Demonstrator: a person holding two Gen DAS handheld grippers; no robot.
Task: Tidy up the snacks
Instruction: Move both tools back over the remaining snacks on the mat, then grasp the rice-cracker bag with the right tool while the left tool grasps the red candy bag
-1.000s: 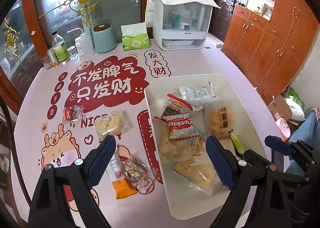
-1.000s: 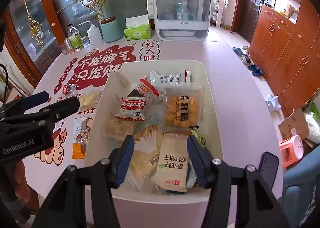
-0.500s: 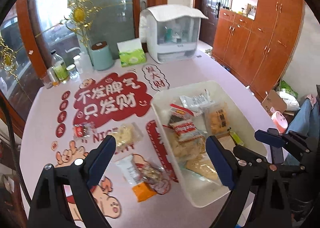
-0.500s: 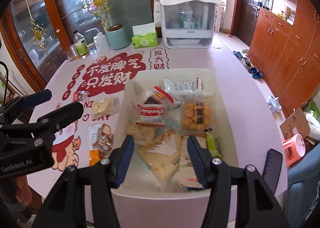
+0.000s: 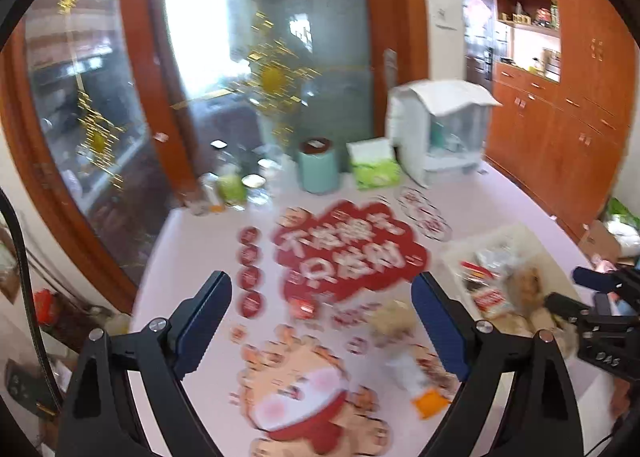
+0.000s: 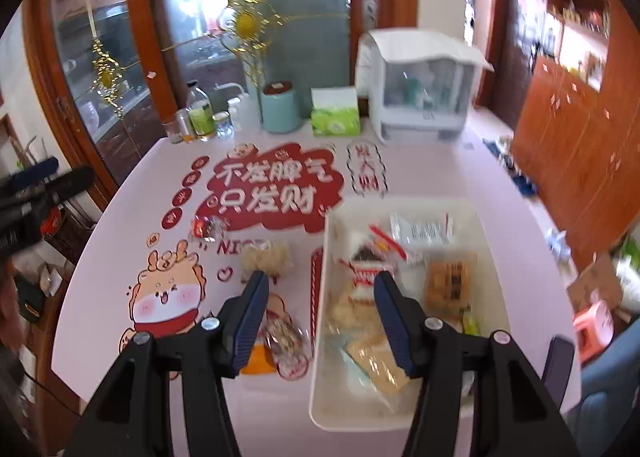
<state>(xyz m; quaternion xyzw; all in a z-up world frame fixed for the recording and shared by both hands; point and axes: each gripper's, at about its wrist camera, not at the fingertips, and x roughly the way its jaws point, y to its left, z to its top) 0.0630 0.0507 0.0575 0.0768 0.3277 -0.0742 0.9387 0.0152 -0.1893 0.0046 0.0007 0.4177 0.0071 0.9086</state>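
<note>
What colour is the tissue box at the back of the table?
The tissue box is green with a white top, clearest in the right wrist view.

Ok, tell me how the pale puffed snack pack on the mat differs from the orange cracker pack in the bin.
The pale puffed snack pack lies loose on the printed mat, left of the white bin; the orange cracker pack already lies inside it. The pale pack shows whitish lumpy pieces, the orange one darker golden-brown contents with dark print. The pale pack lies alone; the orange one has other packs around it. Both are small clear-wrapped packs lying flat, and neither gripper holds them.
</note>
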